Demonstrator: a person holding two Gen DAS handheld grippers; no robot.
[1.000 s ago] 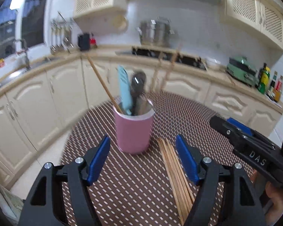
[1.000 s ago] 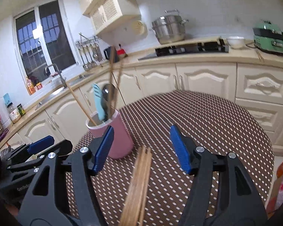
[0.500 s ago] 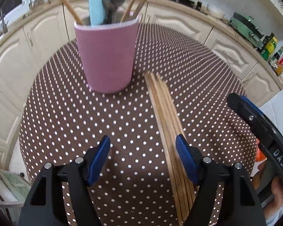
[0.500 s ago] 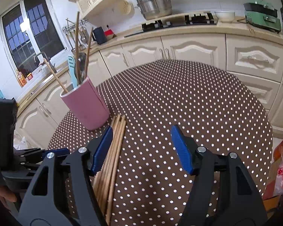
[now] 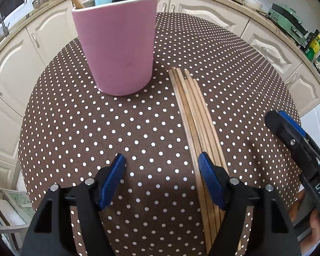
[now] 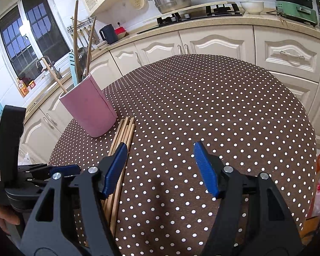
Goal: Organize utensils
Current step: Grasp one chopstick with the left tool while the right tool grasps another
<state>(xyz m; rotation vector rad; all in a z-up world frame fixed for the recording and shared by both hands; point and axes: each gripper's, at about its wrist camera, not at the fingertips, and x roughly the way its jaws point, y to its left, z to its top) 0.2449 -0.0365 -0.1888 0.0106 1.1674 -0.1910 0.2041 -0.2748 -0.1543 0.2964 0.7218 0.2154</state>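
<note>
The pink cup (image 5: 115, 44), ahead and left of the left gripper (image 5: 161, 168), already holds several utensils, their tops cropped. Loose chopsticks (image 5: 197, 125) lie on the counter (image 5: 74, 128) under its right finger, near ends hidden. Both it and the right gripper (image 6: 159, 160) are spread, holding nothing.

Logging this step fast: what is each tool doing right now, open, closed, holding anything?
Left tool: open, holding nothing, low over the table beside the chopsticks.
Right tool: open, holding nothing.
</note>
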